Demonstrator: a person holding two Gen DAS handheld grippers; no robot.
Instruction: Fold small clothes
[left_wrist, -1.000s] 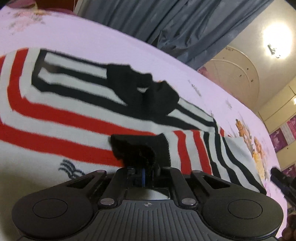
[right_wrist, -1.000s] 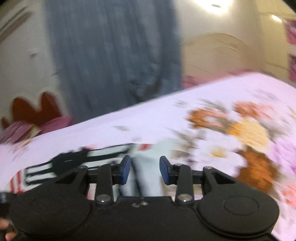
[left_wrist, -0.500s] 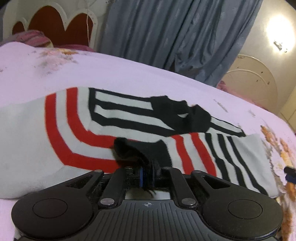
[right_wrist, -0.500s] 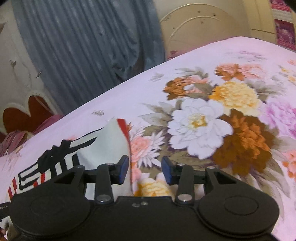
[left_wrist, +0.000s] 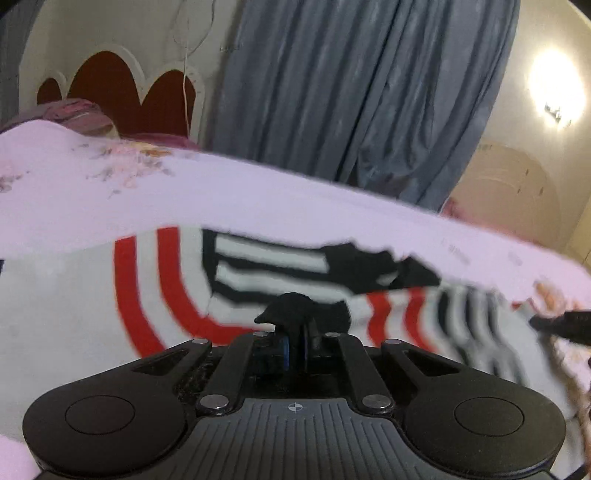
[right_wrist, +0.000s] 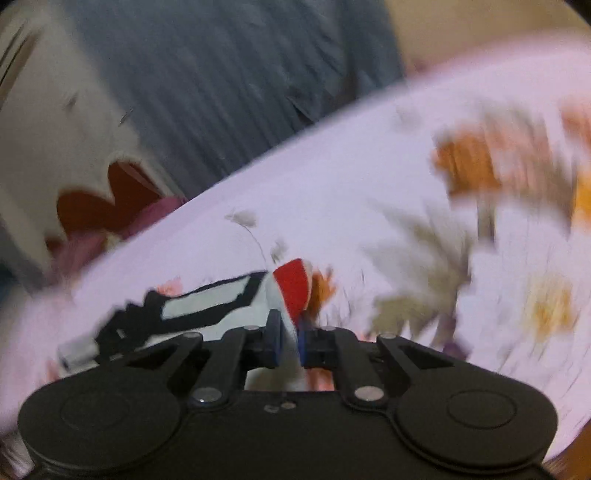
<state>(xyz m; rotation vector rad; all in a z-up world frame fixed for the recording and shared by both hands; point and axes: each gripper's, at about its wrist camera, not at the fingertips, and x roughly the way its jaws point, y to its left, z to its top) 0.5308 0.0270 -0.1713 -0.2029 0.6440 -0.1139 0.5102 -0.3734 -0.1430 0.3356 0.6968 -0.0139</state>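
Observation:
A small white garment (left_wrist: 74, 295) with red and black stripes lies spread on the bed. My left gripper (left_wrist: 295, 345) holds its black cuff (left_wrist: 295, 310), and the jaws are closing tight on that bunched cloth. In the right wrist view, my right gripper (right_wrist: 290, 343) is at the garment's far corner (right_wrist: 293, 288), where a red stripe shows. Its jaws are closing, with white and red cloth pinched between the blue pads (right_wrist: 275, 341). The right wrist view is blurred. The right gripper's tip (left_wrist: 561, 325) shows at the right edge of the left wrist view.
The bed has a pale pink sheet (right_wrist: 332, 192) with large orange and white flowers (right_wrist: 480, 162) on the right. A grey curtain (left_wrist: 351, 92) hangs behind it. A red and white headboard (left_wrist: 122, 85) and a pillow (left_wrist: 74, 110) stand at the far left.
My right gripper has swung down and left from the flowered sheet to the garment's corner and closed on it. My left gripper has kept the black cuff and shifted, so more of the room shows.

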